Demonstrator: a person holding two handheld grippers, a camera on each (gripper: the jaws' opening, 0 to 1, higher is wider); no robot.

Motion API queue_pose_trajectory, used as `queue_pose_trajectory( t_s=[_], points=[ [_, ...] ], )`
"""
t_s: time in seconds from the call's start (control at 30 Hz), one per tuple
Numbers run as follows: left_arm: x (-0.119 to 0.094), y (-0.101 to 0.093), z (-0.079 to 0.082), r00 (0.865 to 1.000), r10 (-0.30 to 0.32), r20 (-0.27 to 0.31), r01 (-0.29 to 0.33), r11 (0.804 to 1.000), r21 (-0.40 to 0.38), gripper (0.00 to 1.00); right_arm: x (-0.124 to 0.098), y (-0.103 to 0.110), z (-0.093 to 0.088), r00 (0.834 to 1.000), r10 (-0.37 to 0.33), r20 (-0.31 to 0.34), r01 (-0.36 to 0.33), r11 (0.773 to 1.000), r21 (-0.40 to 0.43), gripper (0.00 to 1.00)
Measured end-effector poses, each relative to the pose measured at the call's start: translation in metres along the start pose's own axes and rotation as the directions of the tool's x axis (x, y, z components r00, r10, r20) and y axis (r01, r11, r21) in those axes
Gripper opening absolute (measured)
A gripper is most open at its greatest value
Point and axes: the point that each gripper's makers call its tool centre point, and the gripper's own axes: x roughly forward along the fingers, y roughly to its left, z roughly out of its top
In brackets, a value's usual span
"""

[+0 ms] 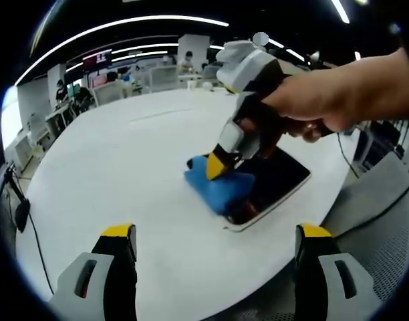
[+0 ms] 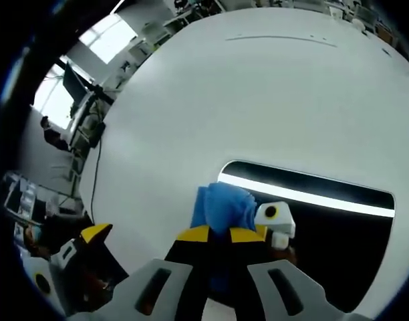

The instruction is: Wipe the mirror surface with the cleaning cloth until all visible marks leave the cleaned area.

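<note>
A bunched blue cleaning cloth is gripped by the right gripper against the dark, white-rimmed mirror; the left gripper is held open above the counter.

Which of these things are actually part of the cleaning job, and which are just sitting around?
Part of the job:
- blue cloth, held in the right tool
- mirror lying on the white table

Just around:
- left tool, open, holding nothing
- background desks
</note>
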Motion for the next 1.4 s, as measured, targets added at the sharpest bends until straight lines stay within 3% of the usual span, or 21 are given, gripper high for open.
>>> queue_pose_trajectory(
  t_s=[0.77, 0.93, 1.2, 1.4],
  points=[
    [-0.002, 0.004, 0.003, 1.0, 0.019, 0.017, -0.019, 1.0, 0.0, 1.0, -0.016, -0.034, -0.009, 1.0, -0.006, -0.009, 0.006, 1.0, 0.004, 0.03],
    [-0.003, 0.01, 0.003, 0.999, 0.047, 0.02, -0.047, 0.999, -0.004, 1.0, -0.024, -0.05, -0.013, 1.0, -0.005, -0.01, 0.005, 1.0, 0.009, 0.03],
    [-0.002, 0.006, 0.002, 0.999, 0.03, 0.024, -0.03, 1.0, -0.007, 1.0, -0.041, -0.08, -0.022, 1.0, 0.009, 0.003, -0.009, 1.0, 0.023, 0.03],
    [-0.004, 0.007, -0.001, 0.999, 0.046, 0.01, -0.046, 0.998, 0.033, 1.0, -0.046, -0.094, -0.024, 0.999, 0.033, 0.005, -0.033, 0.999, 0.007, 0.03]
  ],
)
